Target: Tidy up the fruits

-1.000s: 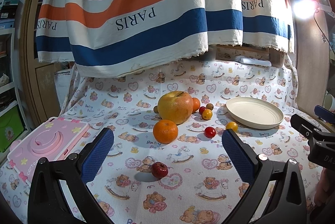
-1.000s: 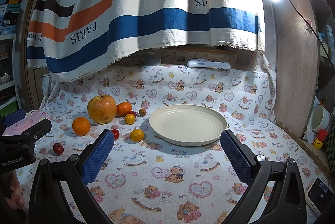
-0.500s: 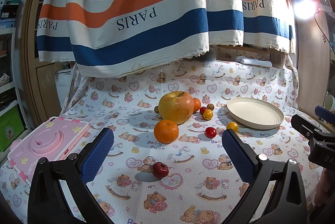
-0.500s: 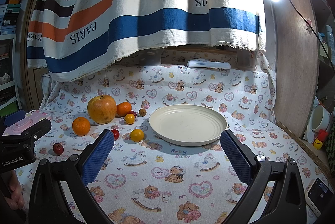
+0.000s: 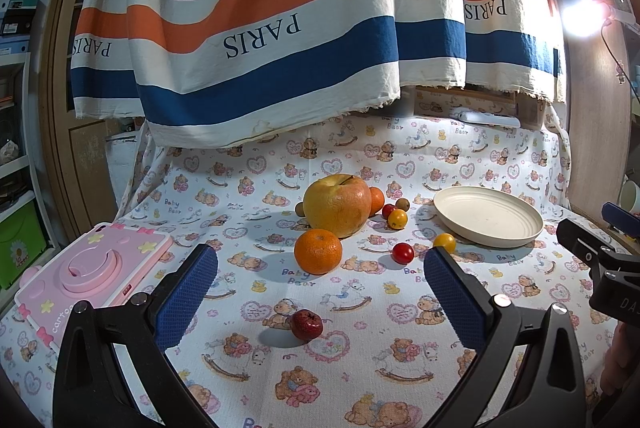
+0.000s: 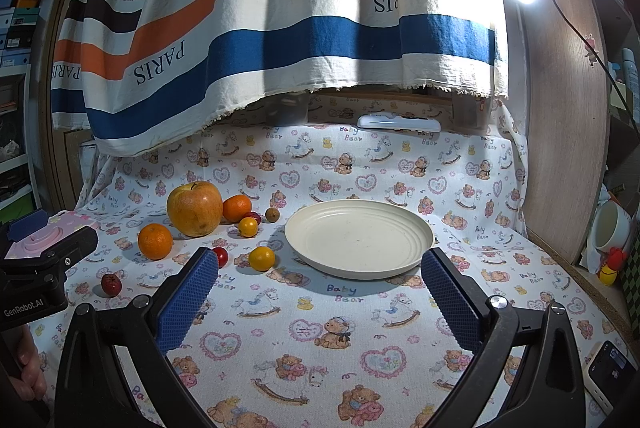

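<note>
Though fruit (image 5: 337, 205) nr plate (image 6: 359, 238), pink toy (image 5: 93, 269) far left

Your left gripper (image 5: 320, 270) is drifting slightly: the fruits, like the orange (image 5: 318, 251), are creeping rightward and down in its frame. The right wrist view shows no change.

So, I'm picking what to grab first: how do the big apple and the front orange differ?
The big apple is larger, yellow-orange and stemmed; the front orange is smaller and uniformly orange. The apple sits farther back among small fruits; the orange stands apart, nearer. Both rest on the cloth, outside the plate.
</note>
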`<control>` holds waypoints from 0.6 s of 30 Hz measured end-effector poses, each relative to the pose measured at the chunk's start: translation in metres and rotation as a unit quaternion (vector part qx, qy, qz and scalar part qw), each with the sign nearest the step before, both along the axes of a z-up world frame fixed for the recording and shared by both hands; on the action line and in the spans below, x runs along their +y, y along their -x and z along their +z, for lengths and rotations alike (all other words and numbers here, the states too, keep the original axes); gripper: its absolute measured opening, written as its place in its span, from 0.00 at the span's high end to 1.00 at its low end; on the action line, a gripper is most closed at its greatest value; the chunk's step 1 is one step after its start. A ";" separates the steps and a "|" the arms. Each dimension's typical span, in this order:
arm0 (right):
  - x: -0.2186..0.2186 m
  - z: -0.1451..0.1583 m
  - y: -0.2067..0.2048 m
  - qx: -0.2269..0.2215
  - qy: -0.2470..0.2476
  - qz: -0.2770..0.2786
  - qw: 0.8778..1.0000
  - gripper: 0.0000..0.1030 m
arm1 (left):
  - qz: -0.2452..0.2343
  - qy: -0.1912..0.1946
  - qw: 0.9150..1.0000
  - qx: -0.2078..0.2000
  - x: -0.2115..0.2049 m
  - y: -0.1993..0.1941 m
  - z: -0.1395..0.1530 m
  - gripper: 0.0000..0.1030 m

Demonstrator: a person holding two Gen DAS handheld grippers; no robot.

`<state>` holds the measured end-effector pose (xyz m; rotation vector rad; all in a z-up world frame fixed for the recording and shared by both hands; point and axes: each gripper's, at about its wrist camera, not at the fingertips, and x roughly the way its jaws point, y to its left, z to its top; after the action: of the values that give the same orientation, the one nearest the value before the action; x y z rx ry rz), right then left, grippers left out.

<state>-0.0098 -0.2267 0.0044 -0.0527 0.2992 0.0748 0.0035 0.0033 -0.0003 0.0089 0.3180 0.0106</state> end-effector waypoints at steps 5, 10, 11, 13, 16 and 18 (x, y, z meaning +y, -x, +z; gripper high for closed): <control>0.000 0.000 0.000 0.000 0.000 0.000 1.000 0.01 | 0.000 0.000 1.000 0.000 0.000 0.000 0.000 0.00; 0.000 0.000 0.000 0.000 0.000 0.000 1.000 0.01 | 0.000 0.000 1.000 0.000 0.000 0.000 0.000 0.00; 0.000 0.000 0.000 0.000 0.000 0.000 1.000 0.01 | 0.000 0.000 1.000 0.000 0.000 0.000 0.000 0.00; 0.000 0.000 0.001 0.000 0.000 0.000 1.000 0.01 | -0.001 0.002 1.000 -0.002 0.000 0.000 0.000 0.00; 0.000 0.000 0.001 0.000 0.000 0.000 1.000 0.01 | -0.012 0.009 1.000 -0.013 0.001 0.004 0.002 0.00; 0.000 0.000 0.001 0.000 0.000 0.000 1.000 0.01 | -0.020 0.010 1.000 -0.010 0.003 0.003 0.001 0.00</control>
<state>-0.0106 -0.2268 0.0040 -0.0525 0.2985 0.0750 0.0008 0.0058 0.0003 -0.0056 0.2971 -0.0321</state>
